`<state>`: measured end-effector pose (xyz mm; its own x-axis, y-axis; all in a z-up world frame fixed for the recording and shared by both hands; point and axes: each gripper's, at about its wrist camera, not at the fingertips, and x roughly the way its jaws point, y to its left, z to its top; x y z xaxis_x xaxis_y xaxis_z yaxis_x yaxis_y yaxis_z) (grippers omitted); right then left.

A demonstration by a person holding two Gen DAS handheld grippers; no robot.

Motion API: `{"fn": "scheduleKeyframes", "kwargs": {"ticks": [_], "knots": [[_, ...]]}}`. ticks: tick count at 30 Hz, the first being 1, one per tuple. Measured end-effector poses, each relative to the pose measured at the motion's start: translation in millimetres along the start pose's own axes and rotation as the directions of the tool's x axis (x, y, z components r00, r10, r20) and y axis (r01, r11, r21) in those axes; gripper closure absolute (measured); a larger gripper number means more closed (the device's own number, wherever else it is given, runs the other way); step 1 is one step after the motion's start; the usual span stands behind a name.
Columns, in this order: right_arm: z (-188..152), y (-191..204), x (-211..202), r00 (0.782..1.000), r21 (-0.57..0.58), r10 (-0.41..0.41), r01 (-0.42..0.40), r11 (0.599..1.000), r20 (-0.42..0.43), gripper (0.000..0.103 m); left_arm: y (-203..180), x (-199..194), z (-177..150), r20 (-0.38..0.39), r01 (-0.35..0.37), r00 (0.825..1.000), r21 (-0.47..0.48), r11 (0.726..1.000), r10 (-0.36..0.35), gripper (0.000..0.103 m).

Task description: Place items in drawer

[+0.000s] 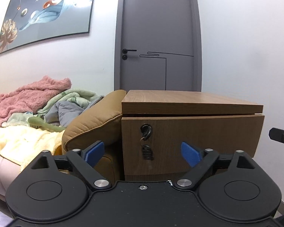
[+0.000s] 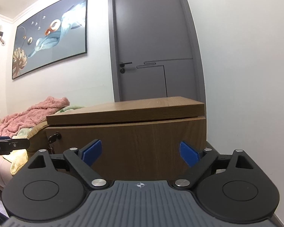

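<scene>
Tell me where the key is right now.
The key sits in the lock at the upper left of the wooden drawer front, next to the tan cushion, ahead of the open left claw.

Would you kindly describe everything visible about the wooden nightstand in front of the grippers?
The wooden nightstand is a brown wood-grain cabinet with a thick slab top overhanging its drawer front. The drawer looks closed, with only a narrow gap under the top. A lock with a key in it sits near the front's upper left, and a small dark tag hangs below. The nightstand stands before a grey door, its left side against a tan cushioned bed edge. Nothing shows on its top.
</scene>
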<state>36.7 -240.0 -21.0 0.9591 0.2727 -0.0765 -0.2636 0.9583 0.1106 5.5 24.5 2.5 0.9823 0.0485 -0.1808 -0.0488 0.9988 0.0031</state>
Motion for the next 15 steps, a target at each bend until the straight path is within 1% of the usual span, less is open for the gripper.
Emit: {"fn": "scheduleKeyframes", "kwargs": {"ticks": [2,4,6,12,15], "knots": [[-0.9,3.3,-5.9,1.0,-0.017,-0.005,0.005,1.0,0.019,0.009,-0.5,-6.2,-0.6,0.017,0.001,1.0,0.012,1.0,-0.001,0.006],[-1.9,6.6,-11.6,0.999,-0.029,-0.008,0.009,1.0,0.037,0.004,-1.1,-12.7,-2.1,0.035,0.0,0.999,0.022,1.0,-0.001,0.002],[-3.1,9.4,-17.2,0.999,-0.036,-0.009,0.011,0.999,0.053,0.0,-0.6,-18.3,-3.5,0.045,0.001,0.999,0.026,1.0,-0.002,0.001],[-6.5,17.9,-34.0,0.995,-0.055,-0.012,0.018,0.998,0.102,0.0,6.9,-35.5,-7.8,0.06,0.022,0.998,-0.007,1.0,-0.021,0.001],[-7.8,20.7,-41.0,0.993,-0.055,-0.012,0.018,0.998,0.116,0.0,7.6,-43.7,-10.9,0.069,0.011,0.998,0.003,1.0,-0.012,0.001]]}}
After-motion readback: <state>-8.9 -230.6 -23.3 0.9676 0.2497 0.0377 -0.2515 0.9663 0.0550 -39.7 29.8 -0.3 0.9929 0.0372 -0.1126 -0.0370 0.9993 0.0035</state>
